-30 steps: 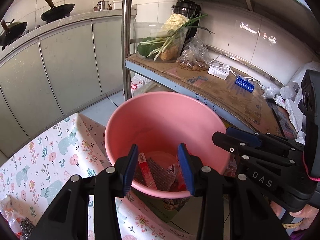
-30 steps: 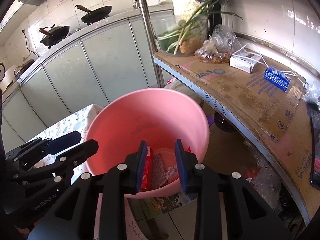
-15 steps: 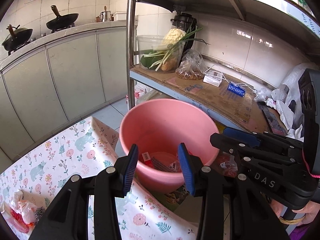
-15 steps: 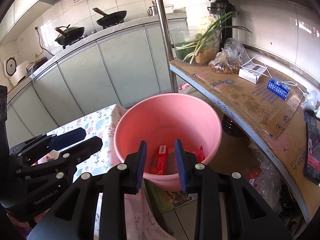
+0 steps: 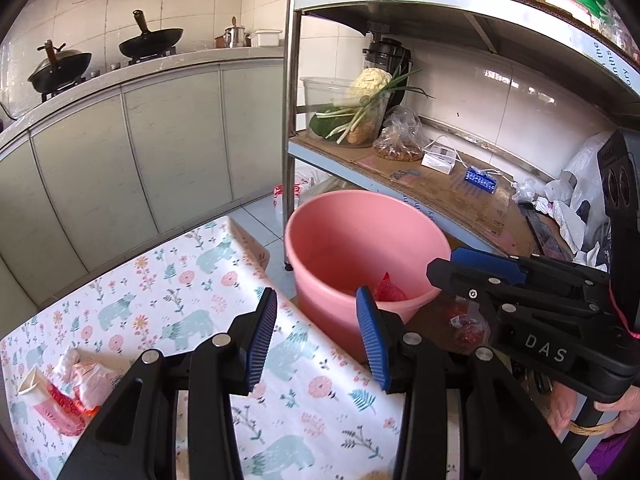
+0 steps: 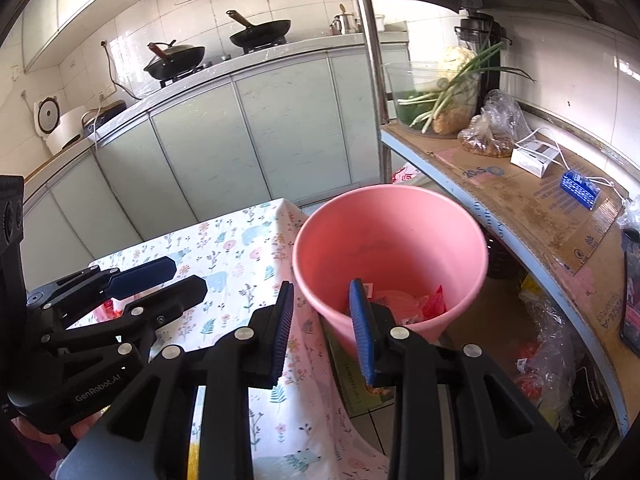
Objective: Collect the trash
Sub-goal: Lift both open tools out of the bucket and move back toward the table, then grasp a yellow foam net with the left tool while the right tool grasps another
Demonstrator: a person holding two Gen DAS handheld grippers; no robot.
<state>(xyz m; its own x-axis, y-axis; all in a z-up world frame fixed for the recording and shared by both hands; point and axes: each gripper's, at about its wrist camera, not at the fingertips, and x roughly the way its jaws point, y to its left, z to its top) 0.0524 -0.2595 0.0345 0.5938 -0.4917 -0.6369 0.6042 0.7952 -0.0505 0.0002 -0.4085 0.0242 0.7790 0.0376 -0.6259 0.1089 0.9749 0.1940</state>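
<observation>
A pink bucket (image 5: 360, 236) stands on the floor just past the table's corner, between the table and the shelf rack. It holds red wrappers (image 6: 434, 304) and other scraps at the bottom. On the floral tablecloth (image 5: 192, 280) at lower left lie a paper cup (image 5: 40, 396) and a crumpled wrapper (image 5: 90, 376). My left gripper (image 5: 318, 334) hovers open over the table corner, nothing between its blue pads. My right gripper (image 6: 323, 328) is also open and empty, above the bucket's near rim (image 6: 392, 240). Each gripper shows in the other's view: right gripper (image 5: 442, 262), left gripper (image 6: 188, 276).
A metal shelf rack (image 5: 289, 80) stands behind the bucket, its cardboard-lined shelf (image 6: 520, 200) carrying a bowl of vegetables (image 5: 352, 112), bagged food, a white box and a blue box (image 5: 480, 180). Plastic bags (image 6: 548, 352) lie under the shelf. Cabinets with woks (image 6: 260, 32) run along the back.
Both grippers have drawn back and up from over the bucket. The bucket looks smaller and farther. More tablecloth shows, with the cup and wrapper now in view. Jaw gaps are unchanged.
</observation>
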